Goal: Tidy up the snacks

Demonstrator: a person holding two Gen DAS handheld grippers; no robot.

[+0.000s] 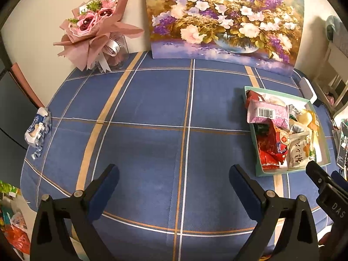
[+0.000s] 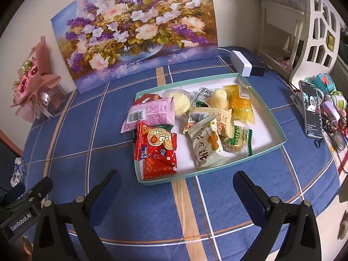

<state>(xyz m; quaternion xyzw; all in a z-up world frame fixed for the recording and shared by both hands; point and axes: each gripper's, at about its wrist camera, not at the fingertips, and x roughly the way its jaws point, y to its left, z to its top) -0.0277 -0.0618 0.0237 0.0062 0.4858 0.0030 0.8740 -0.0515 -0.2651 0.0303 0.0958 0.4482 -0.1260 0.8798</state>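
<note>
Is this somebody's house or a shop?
Most likely a home. A flower painting leans on the wall, a wrapped bouquet stands on the blue checked tablecloth, and a phone sits by trinkets near the snack box.

In the right wrist view a tray [image 2: 269, 117] of snack packets [image 2: 156, 145] sits mid-frame on the counter [image 2: 87, 134]. A painting [image 2: 134, 30] leans behind it at upper centre. A bouquet [image 2: 32, 87] stands at left, a phone [image 2: 311, 108] at right.

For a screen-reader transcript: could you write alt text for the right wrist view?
A shallow teal-rimmed tray full of packaged snacks sits on a blue plaid tablecloth, just beyond the open, empty right gripper. A floral painting leans against the wall behind; a phone stands to the right.
</note>
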